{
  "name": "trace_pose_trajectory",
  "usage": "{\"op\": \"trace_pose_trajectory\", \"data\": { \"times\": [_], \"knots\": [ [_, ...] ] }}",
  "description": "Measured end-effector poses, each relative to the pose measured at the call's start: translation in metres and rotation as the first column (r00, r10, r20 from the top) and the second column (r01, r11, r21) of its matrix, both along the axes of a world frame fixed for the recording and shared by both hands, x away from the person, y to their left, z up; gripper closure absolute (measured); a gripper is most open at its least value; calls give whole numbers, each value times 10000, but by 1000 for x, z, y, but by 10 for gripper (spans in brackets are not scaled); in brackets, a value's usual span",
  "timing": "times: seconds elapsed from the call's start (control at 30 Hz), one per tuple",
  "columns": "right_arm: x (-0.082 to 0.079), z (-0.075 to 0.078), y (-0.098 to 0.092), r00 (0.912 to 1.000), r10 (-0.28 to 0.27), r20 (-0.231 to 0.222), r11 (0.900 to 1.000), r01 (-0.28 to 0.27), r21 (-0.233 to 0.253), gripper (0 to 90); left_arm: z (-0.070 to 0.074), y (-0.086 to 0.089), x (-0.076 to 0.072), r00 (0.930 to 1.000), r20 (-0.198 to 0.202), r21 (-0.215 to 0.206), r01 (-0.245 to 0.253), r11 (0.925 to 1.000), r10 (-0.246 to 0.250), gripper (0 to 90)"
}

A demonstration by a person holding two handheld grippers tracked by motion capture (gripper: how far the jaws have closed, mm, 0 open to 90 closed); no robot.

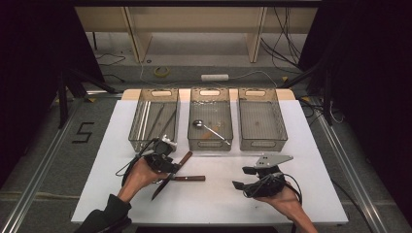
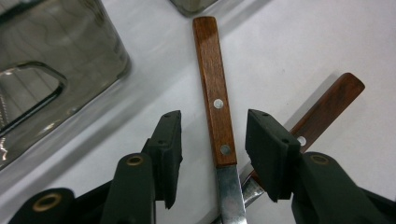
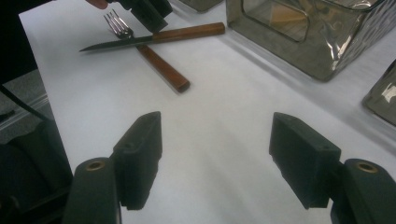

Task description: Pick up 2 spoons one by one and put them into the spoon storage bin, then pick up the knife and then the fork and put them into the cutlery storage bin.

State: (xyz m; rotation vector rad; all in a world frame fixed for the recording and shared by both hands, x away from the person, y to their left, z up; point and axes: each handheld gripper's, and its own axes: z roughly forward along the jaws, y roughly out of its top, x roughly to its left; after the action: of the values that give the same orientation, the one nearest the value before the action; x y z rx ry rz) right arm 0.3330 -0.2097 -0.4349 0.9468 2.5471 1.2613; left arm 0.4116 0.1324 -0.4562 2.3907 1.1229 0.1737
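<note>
A wooden-handled knife (image 1: 183, 159) lies slantwise on the white table (image 1: 218, 199), its blade pointing toward the near left. It crosses over a wooden-handled fork (image 1: 190, 178). My left gripper (image 1: 174, 166) is open, one jaw on each side of the knife handle (image 2: 214, 88) with a gap on both sides. The fork handle (image 2: 327, 107) runs off behind the right-hand jaw. My right gripper (image 1: 242, 177) is open above bare table, nothing between its jaws (image 3: 217, 123). From there the knife (image 3: 187, 32), the fork (image 3: 163, 70) and the left gripper (image 3: 144, 11) show farther off.
Three clear mesh bins stand in a row at the back: the left bin (image 1: 150, 143) holds long utensils, the middle bin (image 1: 209, 144) a spoon (image 1: 199, 124), and the right bin (image 1: 262, 144) looks bare. A bin wall (image 2: 56, 70) is close beside my left gripper.
</note>
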Motion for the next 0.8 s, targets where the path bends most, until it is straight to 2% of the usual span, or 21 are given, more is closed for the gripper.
{"op": "trace_pose_trajectory", "data": {
  "times": [0.5,0.8],
  "knots": [
    [0,-1,1,9999,127,-26,9999,-127,13,354,-11,-12,2,9983,-557,597,183,9981,-150,617],
    [0,-1,1,9999,153,-10,9999,-153,13,358,-11,-19,0,9991,-272,1140,346,9929,-317,670]
  ]
}}
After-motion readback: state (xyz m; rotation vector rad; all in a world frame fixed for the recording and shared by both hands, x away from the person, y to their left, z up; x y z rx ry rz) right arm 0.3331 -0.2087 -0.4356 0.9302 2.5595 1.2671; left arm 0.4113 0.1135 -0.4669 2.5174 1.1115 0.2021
